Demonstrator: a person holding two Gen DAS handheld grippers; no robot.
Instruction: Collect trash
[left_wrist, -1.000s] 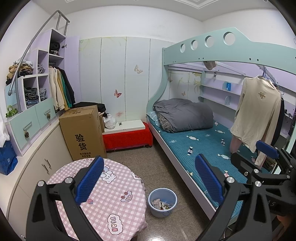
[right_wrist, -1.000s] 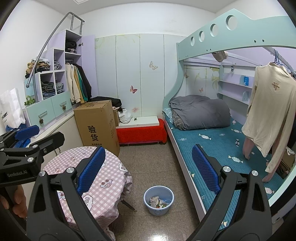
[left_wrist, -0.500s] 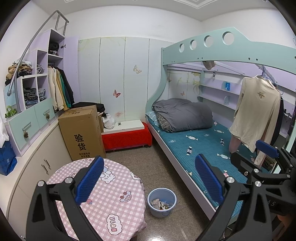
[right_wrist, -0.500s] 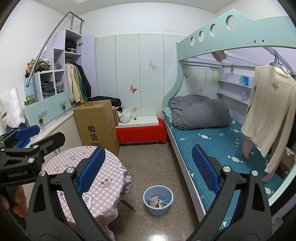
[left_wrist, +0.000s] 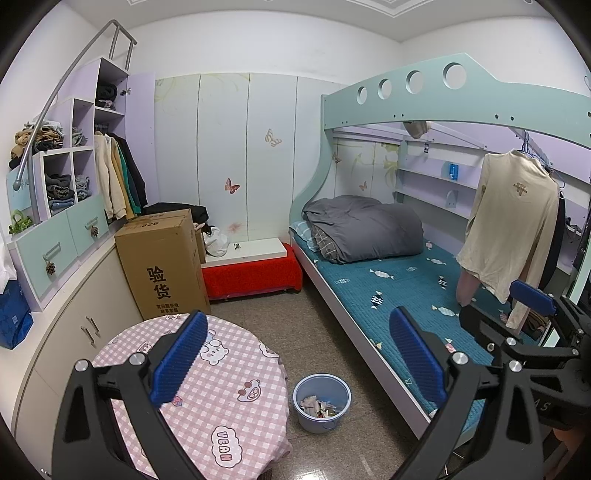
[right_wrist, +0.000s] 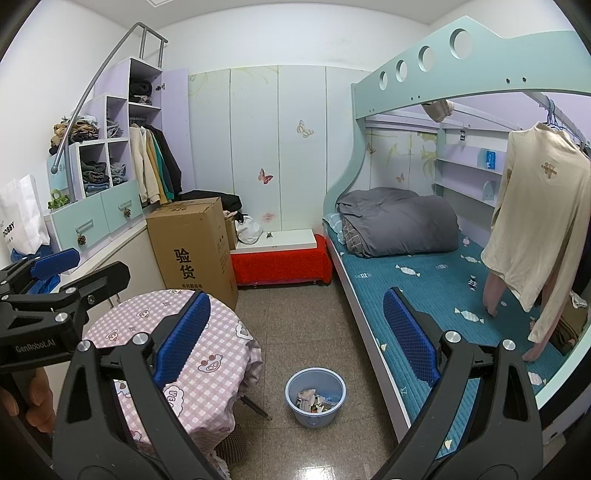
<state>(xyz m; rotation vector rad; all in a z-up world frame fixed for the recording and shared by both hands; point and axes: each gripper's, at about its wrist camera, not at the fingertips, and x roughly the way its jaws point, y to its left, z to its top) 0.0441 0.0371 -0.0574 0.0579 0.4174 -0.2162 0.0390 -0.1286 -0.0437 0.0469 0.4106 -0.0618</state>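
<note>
Barely anything had shifted since the earlier frames; both views only drifted a touch. The left gripper (left_wrist: 295, 354) and right gripper (right_wrist: 295, 332) hung with fingers spread wide, holding nothing. The blue bin (right_wrist: 315, 395), with what looked like paper scraps inside, stood on the floor below and ahead, between the checked worktop (left_wrist: 221, 398) and the bed (right_wrist: 424, 291), roughly centred under the right gripper.

Under my left claw (left_wrist: 297, 360) with blue pads, the tabletop (left_wrist: 236, 373) is pink-checked; beyond, a pale blue bin (left_wrist: 321, 402) and teal bed (left_wrist: 399, 284).
</note>
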